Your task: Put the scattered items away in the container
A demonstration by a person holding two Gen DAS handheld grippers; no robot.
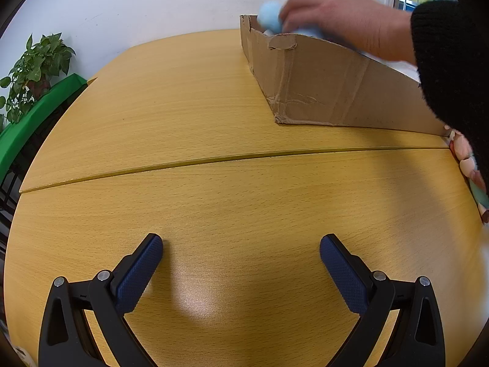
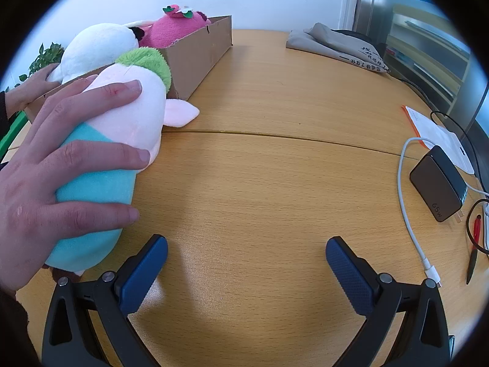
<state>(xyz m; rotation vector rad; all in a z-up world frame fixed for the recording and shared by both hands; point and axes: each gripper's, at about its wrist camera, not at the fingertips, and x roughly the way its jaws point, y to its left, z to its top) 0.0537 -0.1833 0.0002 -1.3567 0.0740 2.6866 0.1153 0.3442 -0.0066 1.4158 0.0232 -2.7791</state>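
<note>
Both the left hand-held gripper (image 1: 241, 244) and right hand-held gripper (image 2: 247, 246) are hovering wide and empty over the worktop (image 2: 259, 168) while a bare hand (image 2: 58, 165) is pressing the pink-teal plush (image 2: 122, 140) near the cardboard box (image 2: 198, 58); best lifting it clear over the box wall.

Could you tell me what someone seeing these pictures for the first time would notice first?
Most likely the bare hand pressing a pink, teal and green plush toy on the wooden table, just in front of the cardboard box where a pink plush and a white plush already sit. Both grippers, left and right, hang open and empty.
</note>
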